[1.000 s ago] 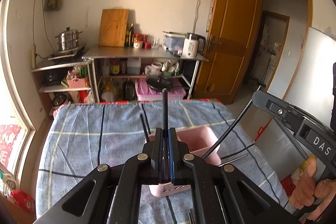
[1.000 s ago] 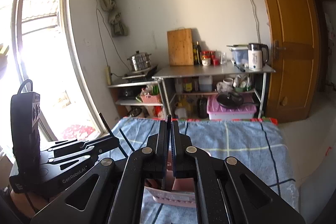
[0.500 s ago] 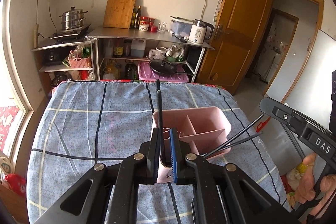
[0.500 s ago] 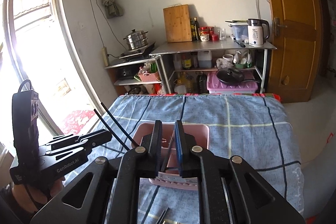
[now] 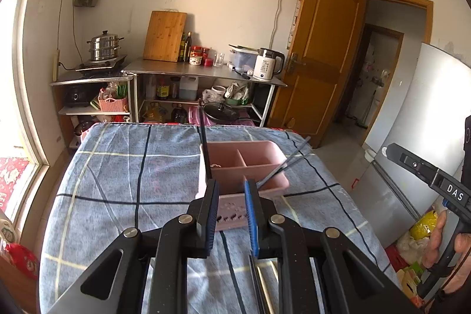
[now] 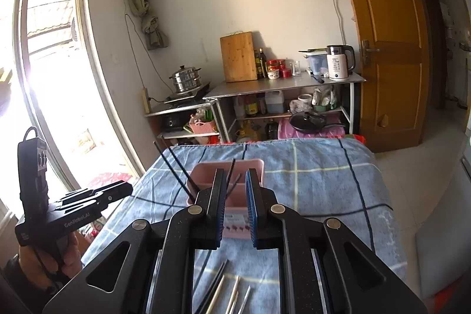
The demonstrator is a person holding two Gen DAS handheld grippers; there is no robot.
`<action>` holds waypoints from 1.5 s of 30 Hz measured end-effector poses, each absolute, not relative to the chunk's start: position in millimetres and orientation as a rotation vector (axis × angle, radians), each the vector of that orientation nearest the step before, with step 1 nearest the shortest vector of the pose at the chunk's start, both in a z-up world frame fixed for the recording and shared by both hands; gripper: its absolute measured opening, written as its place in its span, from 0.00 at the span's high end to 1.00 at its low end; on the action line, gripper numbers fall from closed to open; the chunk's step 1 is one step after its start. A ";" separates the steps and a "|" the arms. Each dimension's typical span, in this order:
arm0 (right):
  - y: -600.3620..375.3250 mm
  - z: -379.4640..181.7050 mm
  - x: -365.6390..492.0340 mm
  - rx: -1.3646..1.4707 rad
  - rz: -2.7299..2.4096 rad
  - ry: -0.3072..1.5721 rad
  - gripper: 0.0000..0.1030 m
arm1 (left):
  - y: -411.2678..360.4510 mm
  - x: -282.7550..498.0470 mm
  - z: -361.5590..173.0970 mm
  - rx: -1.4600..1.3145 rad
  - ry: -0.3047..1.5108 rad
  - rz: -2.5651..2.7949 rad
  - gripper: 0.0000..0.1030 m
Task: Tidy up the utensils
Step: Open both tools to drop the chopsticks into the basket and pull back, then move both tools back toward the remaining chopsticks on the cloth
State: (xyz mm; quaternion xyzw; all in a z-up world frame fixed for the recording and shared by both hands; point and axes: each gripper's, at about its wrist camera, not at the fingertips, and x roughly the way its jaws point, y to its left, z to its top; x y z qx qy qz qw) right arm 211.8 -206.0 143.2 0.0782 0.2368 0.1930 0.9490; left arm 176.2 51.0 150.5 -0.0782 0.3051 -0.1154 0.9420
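Left tongs (image 5: 231, 214) gape before pink caddy (image 5: 244, 167); chopsticks (image 5: 204, 143) inside.

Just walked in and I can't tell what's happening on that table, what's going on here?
A person is sorting utensils with a handheld gripper in each hand. Both the left gripper and the right gripper are open and holding nothing, poised just short of a pink divided organizer on the blue checked tablecloth. Black chopsticks already stand leaning in the organizer. More loose utensils lie on the cloth on the near side, not yet put away.
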 end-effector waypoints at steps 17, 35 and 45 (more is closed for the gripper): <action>-222.0 87.7 135.7 0.184 0.395 0.600 0.87 | 25.7 77.9 110.0 -0.117 0.657 -0.297 0.83; -206.4 13.9 150.2 0.177 0.411 0.818 0.87 | 13.5 87.7 36.7 -0.135 0.840 -0.333 0.83; -188.9 0.5 179.5 0.182 0.440 0.874 0.87 | 9.8 128.7 -3.7 -0.146 0.950 -0.324 0.83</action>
